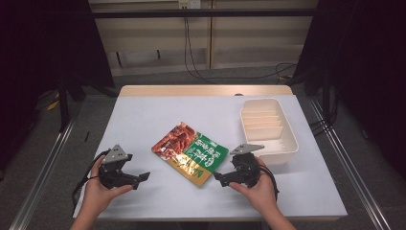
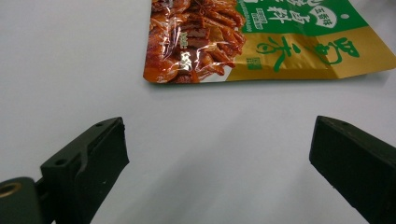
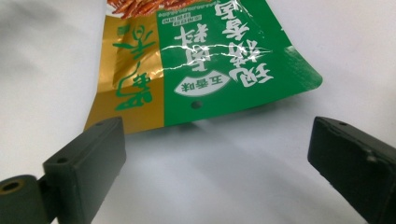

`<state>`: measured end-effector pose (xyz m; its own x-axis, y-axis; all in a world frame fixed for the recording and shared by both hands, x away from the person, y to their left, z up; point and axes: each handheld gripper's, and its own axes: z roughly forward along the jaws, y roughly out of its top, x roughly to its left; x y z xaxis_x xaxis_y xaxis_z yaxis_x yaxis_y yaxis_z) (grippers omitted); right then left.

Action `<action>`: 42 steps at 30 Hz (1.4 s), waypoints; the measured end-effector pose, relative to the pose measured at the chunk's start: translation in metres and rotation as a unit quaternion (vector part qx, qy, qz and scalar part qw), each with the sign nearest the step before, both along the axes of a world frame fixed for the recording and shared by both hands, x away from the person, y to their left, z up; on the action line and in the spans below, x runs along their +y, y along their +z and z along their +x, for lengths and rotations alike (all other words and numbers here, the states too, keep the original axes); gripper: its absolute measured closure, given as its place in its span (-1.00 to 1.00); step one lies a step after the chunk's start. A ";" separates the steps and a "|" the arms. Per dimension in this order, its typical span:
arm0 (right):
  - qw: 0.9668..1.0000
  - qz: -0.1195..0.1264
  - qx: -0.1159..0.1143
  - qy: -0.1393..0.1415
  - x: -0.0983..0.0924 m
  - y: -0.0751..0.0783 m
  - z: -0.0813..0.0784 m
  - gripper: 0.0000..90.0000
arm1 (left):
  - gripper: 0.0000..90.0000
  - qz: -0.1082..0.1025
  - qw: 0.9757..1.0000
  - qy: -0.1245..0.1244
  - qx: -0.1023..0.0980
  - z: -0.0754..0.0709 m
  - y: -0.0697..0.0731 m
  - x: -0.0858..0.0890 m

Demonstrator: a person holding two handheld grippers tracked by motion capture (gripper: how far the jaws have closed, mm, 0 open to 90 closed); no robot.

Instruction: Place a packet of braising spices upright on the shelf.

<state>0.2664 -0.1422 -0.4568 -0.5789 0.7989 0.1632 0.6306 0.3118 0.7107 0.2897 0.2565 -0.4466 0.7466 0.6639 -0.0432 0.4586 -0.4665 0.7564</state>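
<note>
A flat snack packet [image 1: 189,152], red, green and gold, lies on the white table [image 1: 143,120] between the two grippers, touching neither. The left gripper [image 1: 142,178] sits just left of it, jaws spread wide with nothing between them, pointing at its red end [image 2: 187,51]. The right gripper [image 1: 218,178] sits just right of the packet's near gold corner, jaws equally wide and bare. Beyond the right gripper stands a cream divided tray [image 1: 292,143].
</note>
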 end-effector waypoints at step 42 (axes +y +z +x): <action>0.997 0.040 0.065 -0.006 0.031 -0.021 0.033 -0.34 | -0.90 0.010 1.000 -0.012 0.000 -0.003 -0.007 0.003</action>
<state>0.2990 -0.1108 -0.4776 -0.5387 0.7875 0.2993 0.7221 0.2486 0.6456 0.2862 0.2599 -0.4534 0.7618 0.6471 -0.0302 0.4478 -0.4923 0.7464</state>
